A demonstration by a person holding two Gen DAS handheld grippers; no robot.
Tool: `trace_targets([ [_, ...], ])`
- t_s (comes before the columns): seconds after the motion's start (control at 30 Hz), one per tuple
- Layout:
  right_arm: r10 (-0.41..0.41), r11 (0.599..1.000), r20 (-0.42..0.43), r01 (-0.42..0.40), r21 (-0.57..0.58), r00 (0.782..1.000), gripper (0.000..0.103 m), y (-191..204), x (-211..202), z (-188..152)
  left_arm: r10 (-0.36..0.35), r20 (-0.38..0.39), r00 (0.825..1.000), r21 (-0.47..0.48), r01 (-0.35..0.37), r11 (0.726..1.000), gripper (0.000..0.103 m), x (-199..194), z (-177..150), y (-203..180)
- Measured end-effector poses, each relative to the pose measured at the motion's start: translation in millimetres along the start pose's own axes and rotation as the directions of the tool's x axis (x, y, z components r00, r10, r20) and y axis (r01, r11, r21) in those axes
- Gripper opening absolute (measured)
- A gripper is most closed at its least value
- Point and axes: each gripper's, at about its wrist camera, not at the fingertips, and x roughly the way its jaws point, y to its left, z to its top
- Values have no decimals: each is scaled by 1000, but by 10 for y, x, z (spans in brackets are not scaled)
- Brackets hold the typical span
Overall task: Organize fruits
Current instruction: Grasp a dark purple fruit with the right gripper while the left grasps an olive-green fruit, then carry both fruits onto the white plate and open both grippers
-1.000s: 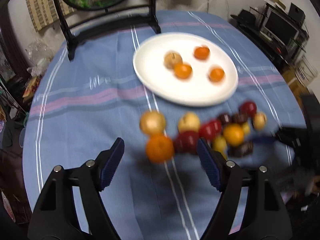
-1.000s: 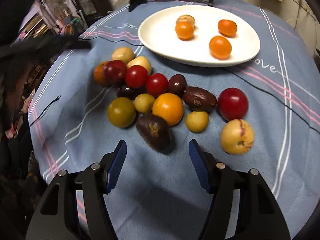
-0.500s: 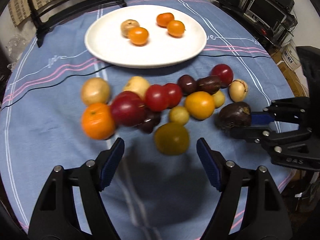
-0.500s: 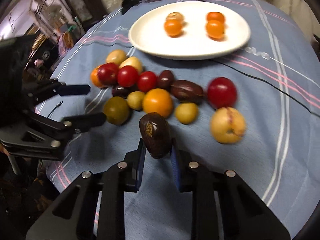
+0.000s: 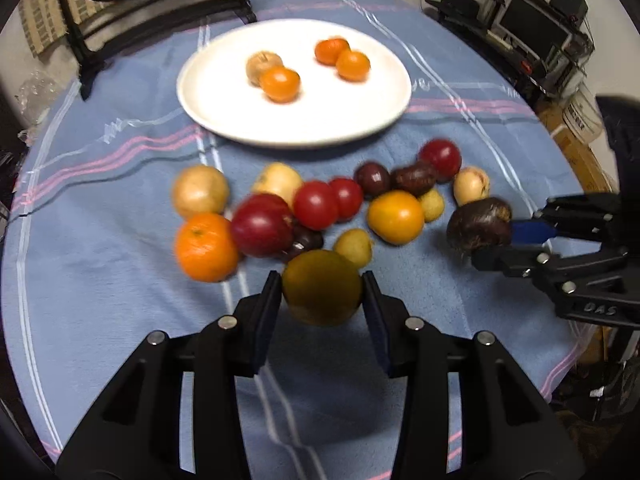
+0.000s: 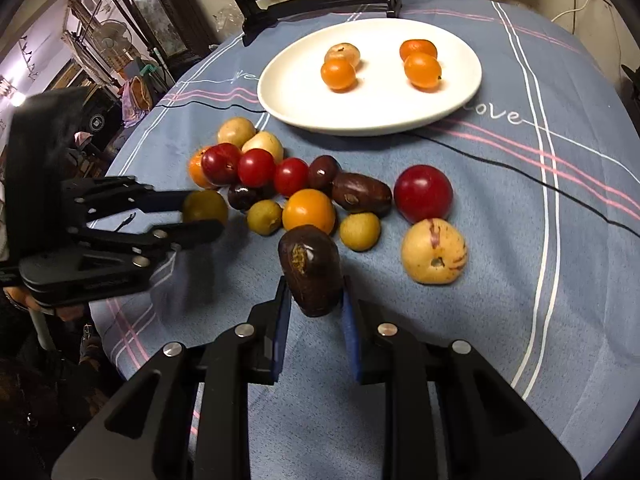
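My left gripper (image 5: 321,278) has its jaws closing on an olive-green round fruit (image 5: 322,300), and both pads touch its sides; the fruit rests at the near edge of the pile. The right wrist view shows that same left gripper (image 6: 204,216) around the olive fruit (image 6: 205,205). My right gripper (image 6: 315,282) is shut on a dark purple-brown oval fruit (image 6: 310,264), held a little above the cloth. A white plate (image 5: 224,112) at the back carries three small oranges and one tan fruit.
A pile of red, yellow, orange and dark fruits (image 5: 316,204) lies on the blue striped tablecloth between the plate and the grippers. A speckled yellow fruit (image 6: 434,252) and a red one (image 6: 423,194) sit to the right. A black chair (image 5: 160,28) stands behind the table.
My left gripper came down over the olive-green fruit and its jaws closed in from wide apart. My right gripper shut on the dark fruit and raised it slightly.
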Motion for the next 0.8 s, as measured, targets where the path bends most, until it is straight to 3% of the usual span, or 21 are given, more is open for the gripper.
trace_targets([
  [0.23,-6,997,78,12,-73,997,25,104,-264,382,58,127,990,-13,-56,998,41,-378,458,160],
  [0.4,-19,994,172,37,-102,985,25,114,-514,848,133,234,963,-12,-134,991,41,-546,1012,174],
  [0.6,-40,995,241,62,-81,970,25,-29,-581,1315,166,251,954,-21,-166,986,41,-433,1432,156],
  [0.8,-43,996,230,61,-70,972,25,-130,-408,1534,163,236,958,-20,-163,986,41,-224,1605,175],
])
